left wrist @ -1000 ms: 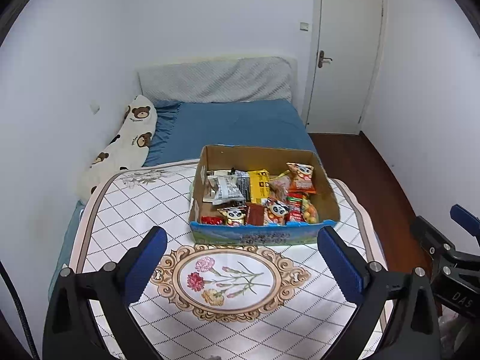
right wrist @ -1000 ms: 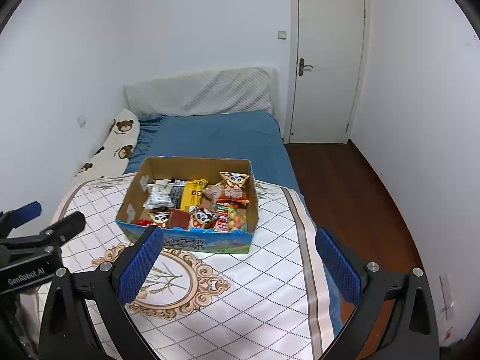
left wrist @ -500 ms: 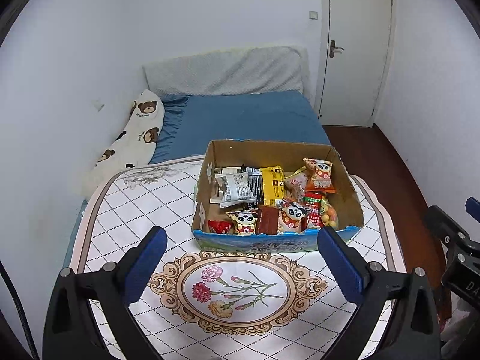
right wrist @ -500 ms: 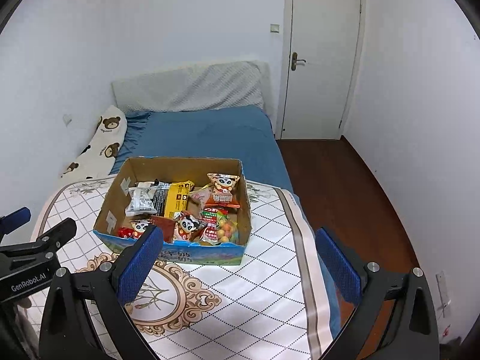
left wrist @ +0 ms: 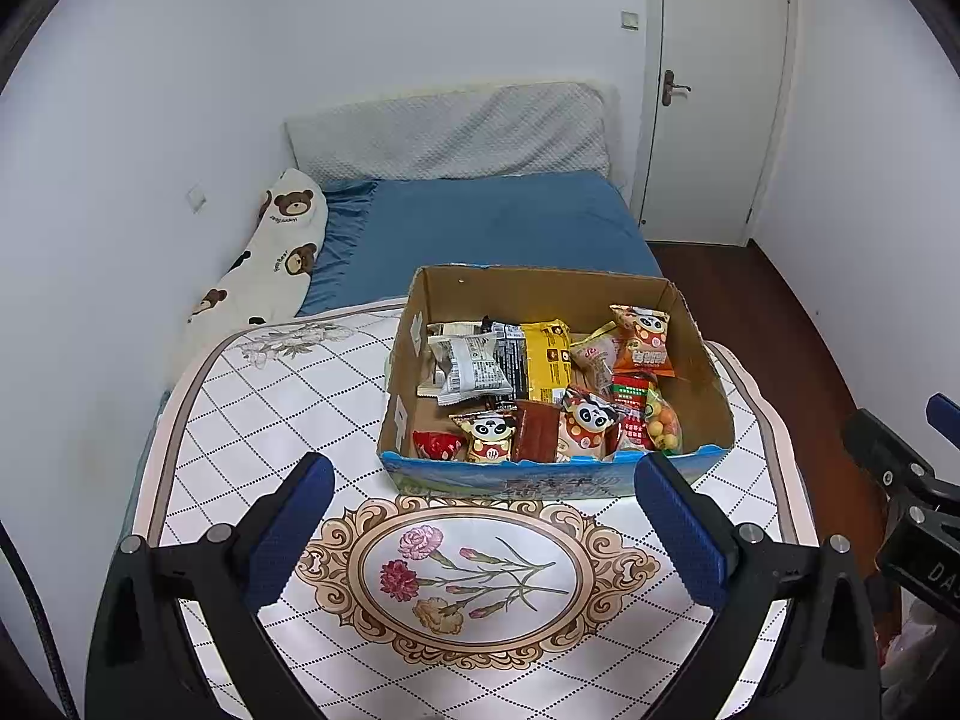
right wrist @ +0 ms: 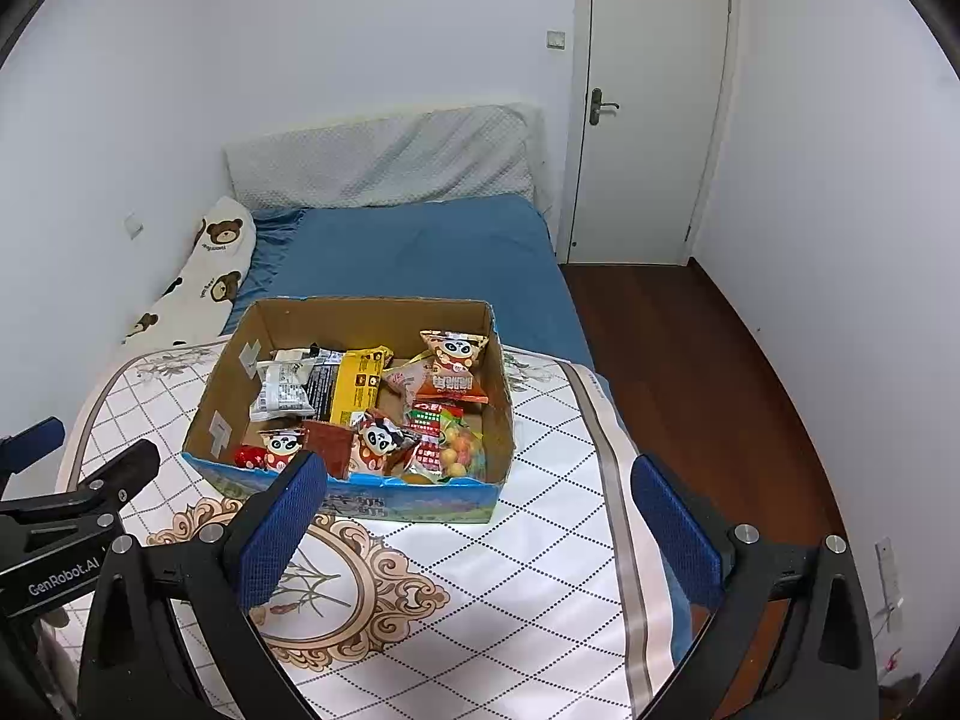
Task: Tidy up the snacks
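Observation:
An open cardboard box (left wrist: pixel 540 291) with a blue printed front sits on a patterned quilt (left wrist: pixel 252 420) on the bed. It holds several snack packets: a yellow pack (left wrist: pixel 545 354), a grey-white pack (left wrist: pixel 474 367), panda-print bags (left wrist: pixel 591 417) and a bag of coloured balls (left wrist: pixel 660 426). The box also shows in the right wrist view (right wrist: pixel 360 315). My left gripper (left wrist: pixel 483 534) is open and empty, in front of the box. My right gripper (right wrist: pixel 477 531) is open and empty, in front of the box's right part.
A blue sheet (left wrist: pixel 492 222), a bear-print pillow (left wrist: pixel 264 264) by the left wall and a grey headboard cushion (left wrist: pixel 450 132) lie behind the box. A white door (left wrist: pixel 714 90) and wooden floor (right wrist: pixel 690 360) are to the right of the bed.
Both grippers moved closer to the box and a little higher over it; the box looks larger and more of its inside shows. Both grippers stayed open.

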`<state>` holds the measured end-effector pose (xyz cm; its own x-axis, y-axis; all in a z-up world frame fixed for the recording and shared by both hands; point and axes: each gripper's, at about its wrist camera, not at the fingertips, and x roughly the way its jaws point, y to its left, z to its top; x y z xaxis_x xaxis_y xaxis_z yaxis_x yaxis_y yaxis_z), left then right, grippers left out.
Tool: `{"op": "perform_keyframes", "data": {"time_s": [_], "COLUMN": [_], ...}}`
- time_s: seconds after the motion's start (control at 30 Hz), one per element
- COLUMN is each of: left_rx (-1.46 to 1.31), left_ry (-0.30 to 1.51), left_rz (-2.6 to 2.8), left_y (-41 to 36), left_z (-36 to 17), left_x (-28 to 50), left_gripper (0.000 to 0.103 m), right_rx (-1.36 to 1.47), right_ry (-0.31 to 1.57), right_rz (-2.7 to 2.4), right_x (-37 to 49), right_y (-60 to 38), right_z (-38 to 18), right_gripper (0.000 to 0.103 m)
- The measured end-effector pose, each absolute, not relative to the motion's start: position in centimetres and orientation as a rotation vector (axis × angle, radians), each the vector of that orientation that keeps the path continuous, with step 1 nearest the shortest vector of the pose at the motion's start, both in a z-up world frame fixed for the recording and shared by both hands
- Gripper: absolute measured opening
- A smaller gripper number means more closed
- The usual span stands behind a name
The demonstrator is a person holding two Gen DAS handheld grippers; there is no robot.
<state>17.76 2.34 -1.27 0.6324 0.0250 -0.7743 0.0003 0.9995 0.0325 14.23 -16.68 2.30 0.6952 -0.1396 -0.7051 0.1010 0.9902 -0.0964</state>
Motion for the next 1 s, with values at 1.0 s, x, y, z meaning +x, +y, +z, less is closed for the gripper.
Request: {"op": "perform_keyframes", "data": {"time_s": [1.0], "left_rx": [0.020], "left_ry": [0.872], "left_rz": [0.010], "left_y": [2.49], "left_z": [-0.39], "left_x": [17.36], "left_gripper": [0.103], "right_rx": [-0.030], "right_ry": [0.799], "right_rz": [-0.117], "right_x": [13.74], "right_y": [-16.90], "right_z": [2.38], "right_gripper": [0.103]}}
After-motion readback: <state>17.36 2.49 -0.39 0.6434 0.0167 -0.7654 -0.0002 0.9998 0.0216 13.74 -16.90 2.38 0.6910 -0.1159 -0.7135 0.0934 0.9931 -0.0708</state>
